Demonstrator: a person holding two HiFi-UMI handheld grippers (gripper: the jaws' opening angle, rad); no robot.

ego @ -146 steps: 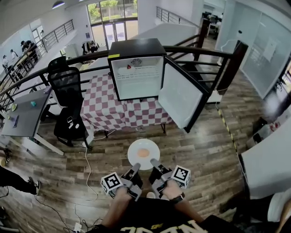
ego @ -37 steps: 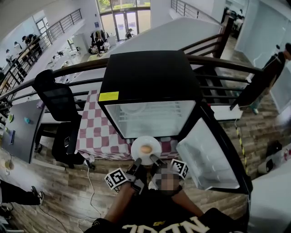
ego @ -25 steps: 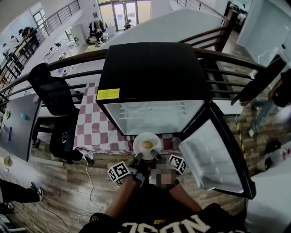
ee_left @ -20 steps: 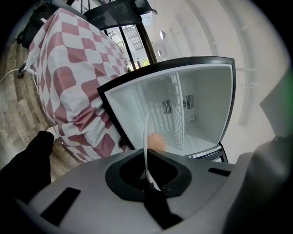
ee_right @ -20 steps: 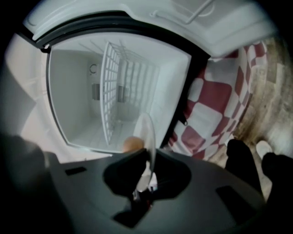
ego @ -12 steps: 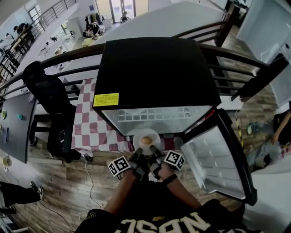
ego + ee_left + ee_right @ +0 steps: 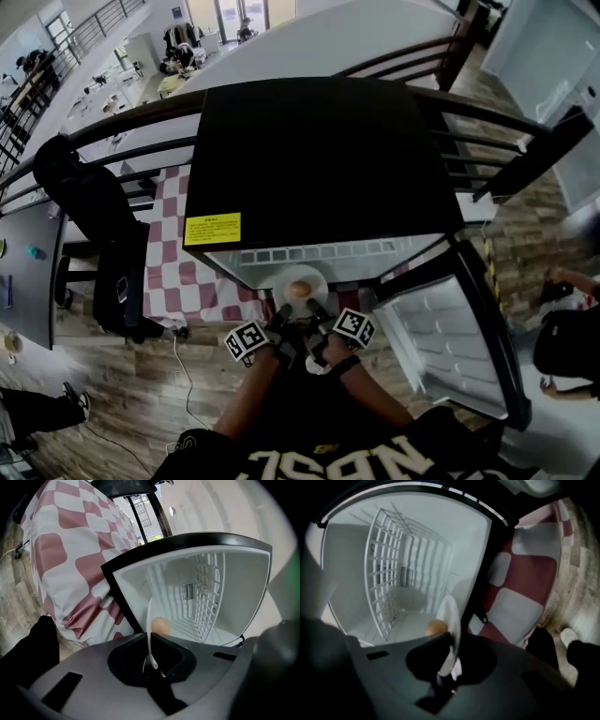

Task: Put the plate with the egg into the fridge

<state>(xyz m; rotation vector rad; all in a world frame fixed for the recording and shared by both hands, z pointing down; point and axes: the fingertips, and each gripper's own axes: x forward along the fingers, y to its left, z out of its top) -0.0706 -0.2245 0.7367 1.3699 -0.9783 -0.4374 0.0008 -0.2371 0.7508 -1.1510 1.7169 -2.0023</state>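
Head view: plate (image 7: 300,281) with egg (image 7: 298,290) was at front opening of fridge (image 7: 319,159). Left gripper (image 7: 283,311) was clamped on plate's near-left rim, right gripper (image 7: 313,307) on near-right rim. Egg lay just beyond both sets of jaws.

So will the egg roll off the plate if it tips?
Probably, yes. The egg is round and seems loose on the smooth white plate, so a tilt could send it rolling. The plate looks stiff; the left gripper and right gripper each pinch only its near edge, so it may wobble.
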